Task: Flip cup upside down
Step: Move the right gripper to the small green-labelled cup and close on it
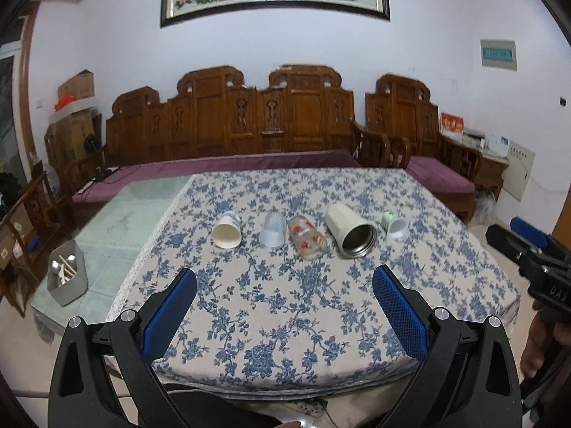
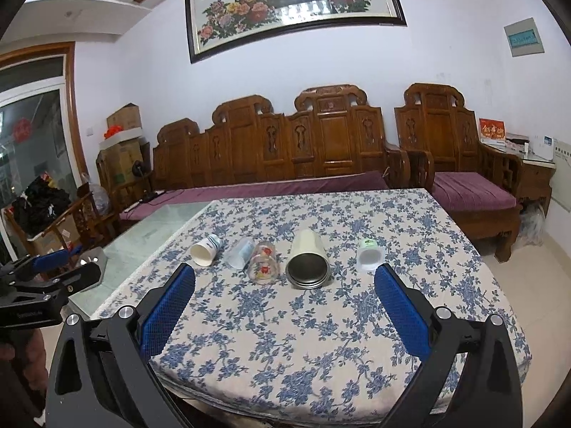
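Five cups lie on their sides in a row across the middle of both frames on the blue-flowered tablecloth (image 1: 285,321): a white paper cup (image 1: 227,232) at left, a clear plastic cup (image 1: 273,230), a red-flowered glass (image 1: 307,237), a cream steel tumbler (image 1: 351,230) and a small green-topped cup (image 1: 394,224) at right. The left gripper (image 1: 284,285) and right gripper (image 2: 284,283) both hang near the bottom of their frames with jaws spread wide and empty, well short of the row. To do the step well, I judge it best to take one cup across its body near the middle, lift it clear of its close neighbours, then turn the wrist until the mouth faces down and set the rim flat on the cloth before letting go.
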### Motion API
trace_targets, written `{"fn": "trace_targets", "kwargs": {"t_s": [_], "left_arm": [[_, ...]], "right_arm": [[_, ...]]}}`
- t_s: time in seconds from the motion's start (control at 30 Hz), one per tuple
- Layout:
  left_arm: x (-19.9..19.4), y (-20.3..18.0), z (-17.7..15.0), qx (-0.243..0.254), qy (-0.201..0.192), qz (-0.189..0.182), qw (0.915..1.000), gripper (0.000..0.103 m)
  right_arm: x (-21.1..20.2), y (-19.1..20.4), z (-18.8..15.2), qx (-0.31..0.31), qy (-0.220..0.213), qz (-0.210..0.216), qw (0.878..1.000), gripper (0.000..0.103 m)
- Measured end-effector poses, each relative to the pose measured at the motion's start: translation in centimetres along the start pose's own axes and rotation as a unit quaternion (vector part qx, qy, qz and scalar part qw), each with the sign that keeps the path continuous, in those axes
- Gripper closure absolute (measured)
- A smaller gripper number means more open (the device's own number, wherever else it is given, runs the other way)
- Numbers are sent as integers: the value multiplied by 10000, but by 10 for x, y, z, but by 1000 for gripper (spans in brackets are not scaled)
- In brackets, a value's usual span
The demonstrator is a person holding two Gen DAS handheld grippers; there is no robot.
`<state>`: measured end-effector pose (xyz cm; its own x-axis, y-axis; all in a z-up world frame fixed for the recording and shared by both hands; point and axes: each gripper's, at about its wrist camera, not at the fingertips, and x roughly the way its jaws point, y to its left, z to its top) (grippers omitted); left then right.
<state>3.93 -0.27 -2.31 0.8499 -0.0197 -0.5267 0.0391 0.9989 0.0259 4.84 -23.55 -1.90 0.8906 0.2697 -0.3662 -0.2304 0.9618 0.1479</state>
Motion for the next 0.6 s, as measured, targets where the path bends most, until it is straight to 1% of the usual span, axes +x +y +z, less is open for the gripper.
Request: {"fn": "trace_targets", "kwargs": {"t_s": [0.1,0.27,0.47,0.6], "left_arm": [[19,0,4,80,195,-51,9998,8],[55,2,12,172,528,-146,9984,8],[107,0,23,265,912,-249,9952,8],[139,-3,28,294,1074,-338,9932,8]], "right_arm": [[19,-9,4,-12,122,-50,9999,3],[60,-31,12,32,389,-128,9992,7],[119,-62,18,172,841,-176,9962,16],[165,-83,22,186,1210,-215,9922,23]]}}
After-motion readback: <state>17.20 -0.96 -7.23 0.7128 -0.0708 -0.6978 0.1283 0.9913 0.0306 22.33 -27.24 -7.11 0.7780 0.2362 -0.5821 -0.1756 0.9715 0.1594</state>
